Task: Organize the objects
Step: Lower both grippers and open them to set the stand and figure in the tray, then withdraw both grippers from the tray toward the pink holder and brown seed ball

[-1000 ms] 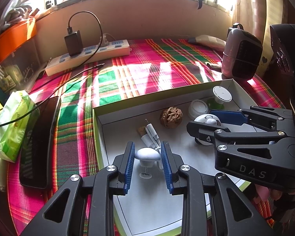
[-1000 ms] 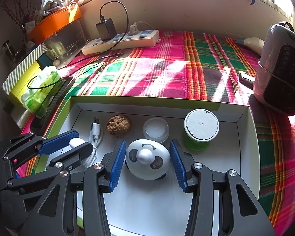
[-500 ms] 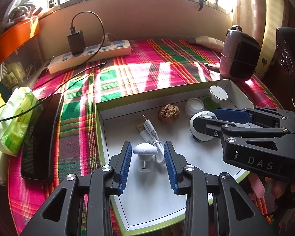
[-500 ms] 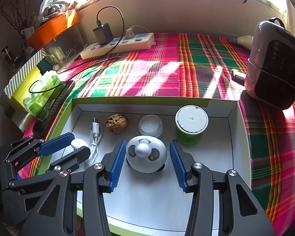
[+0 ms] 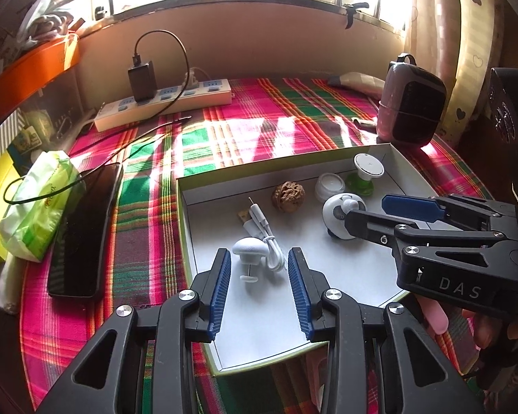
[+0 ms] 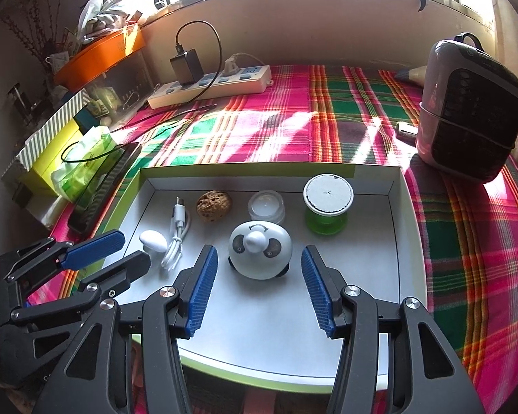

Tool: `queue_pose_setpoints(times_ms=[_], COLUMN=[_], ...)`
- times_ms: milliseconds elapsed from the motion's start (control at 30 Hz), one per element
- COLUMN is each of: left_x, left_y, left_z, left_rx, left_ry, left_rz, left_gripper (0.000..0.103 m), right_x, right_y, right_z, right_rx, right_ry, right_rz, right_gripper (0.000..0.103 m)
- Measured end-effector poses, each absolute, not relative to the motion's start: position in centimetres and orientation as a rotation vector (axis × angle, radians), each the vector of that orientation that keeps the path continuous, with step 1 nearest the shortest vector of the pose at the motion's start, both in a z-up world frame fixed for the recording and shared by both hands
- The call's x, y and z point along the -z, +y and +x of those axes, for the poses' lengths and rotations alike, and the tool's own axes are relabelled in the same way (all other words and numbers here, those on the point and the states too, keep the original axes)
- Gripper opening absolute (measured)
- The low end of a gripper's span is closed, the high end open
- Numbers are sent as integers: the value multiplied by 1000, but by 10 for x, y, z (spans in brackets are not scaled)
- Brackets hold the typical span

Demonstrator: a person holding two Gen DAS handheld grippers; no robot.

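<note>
A shallow white box with a green rim point(image 5: 183, 214) point(image 6: 402, 224) holds a walnut point(image 6: 213, 206), a small white jar point(image 6: 266, 206), a green spool with a white top point(image 6: 328, 203), a coiled white cable point(image 5: 262, 231), a white mushroom-shaped piece point(image 5: 248, 252) and a panda-faced dome point(image 6: 259, 255). My left gripper point(image 5: 258, 255) is open, and the mushroom piece stands free between its blue pads. My right gripper point(image 6: 259, 253) flanks the panda dome. Its jaws are opening and both pads stand off the dome. Each gripper shows in the other's view, at the right gripper point(image 5: 367, 210) and the left gripper point(image 6: 133, 248).
The box lies on a plaid cloth point(image 6: 293, 131). A black phone point(image 5: 86, 227) and a green tissue pack point(image 5: 38, 203) lie to its left. A power strip with a charger point(image 5: 162, 101) sits at the back, and a pink and black heater point(image 6: 469, 107) stands at the right.
The left jaws have spread away from the mushroom piece. The right jaws have widened around the panda dome. Both grippers have drawn back a little from the box contents.
</note>
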State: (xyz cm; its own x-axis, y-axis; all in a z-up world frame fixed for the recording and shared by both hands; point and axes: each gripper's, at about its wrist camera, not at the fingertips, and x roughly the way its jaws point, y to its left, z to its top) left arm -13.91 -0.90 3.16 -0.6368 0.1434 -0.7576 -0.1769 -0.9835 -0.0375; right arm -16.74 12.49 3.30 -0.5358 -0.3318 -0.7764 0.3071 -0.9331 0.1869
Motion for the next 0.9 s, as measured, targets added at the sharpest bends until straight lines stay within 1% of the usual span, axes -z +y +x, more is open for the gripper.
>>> queue_pose_setpoints(times_ms=[567, 900], left_x=[-43, -44], left_y=[-18, -22], left_z=[-104, -83], left_rx=[-2718, -2720], left_ry=[-5, -42], left_rz=[-1195, -1179], left_gripper=[33, 33], right_x=[-48, -50], right_y=[141, 149], right_z=[-133, -113], right_rx=[2513, 2540], right_ry=[-81, -71], right_rz=[1190, 1164], right_gripper=[52, 52])
